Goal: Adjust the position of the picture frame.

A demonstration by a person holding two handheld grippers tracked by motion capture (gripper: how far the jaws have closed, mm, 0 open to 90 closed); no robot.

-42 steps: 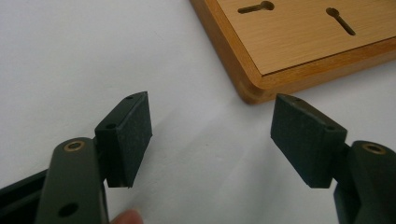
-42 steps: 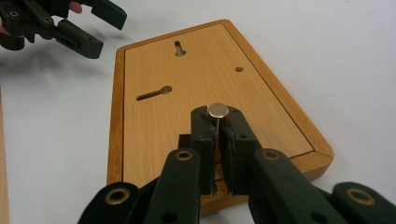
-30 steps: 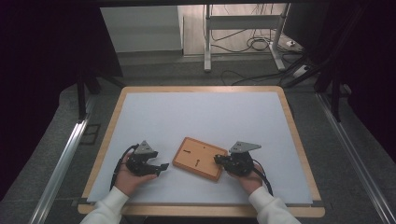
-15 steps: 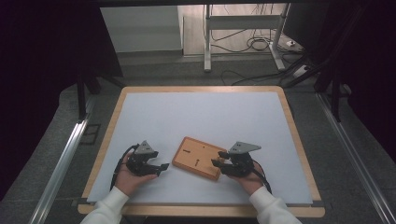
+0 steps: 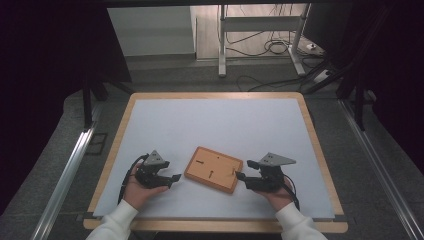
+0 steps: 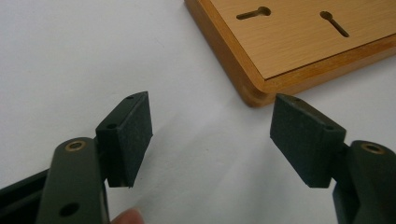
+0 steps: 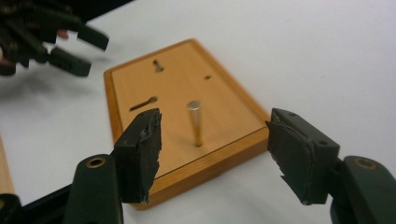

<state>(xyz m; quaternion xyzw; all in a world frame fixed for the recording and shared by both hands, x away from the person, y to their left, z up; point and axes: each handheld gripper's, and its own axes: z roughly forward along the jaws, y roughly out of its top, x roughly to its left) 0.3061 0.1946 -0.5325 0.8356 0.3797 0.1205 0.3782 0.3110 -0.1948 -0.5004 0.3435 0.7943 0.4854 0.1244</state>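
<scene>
Flat on the white surface (image 5: 220, 125), back side up with keyhole slots showing, a rectangular light-wood plaque (image 5: 214, 169), flanked for a two-sided pickup by the released left claw (image 5: 173, 180) and the just-opening, empty right claw (image 5: 240, 179).

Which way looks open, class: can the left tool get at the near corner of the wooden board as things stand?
Probably yes. The left tool stands open, and the wooden board lies just ahead of its tips. Bare white table lies between them, with nothing across the path. The right tool sits at the board's far side.
</scene>
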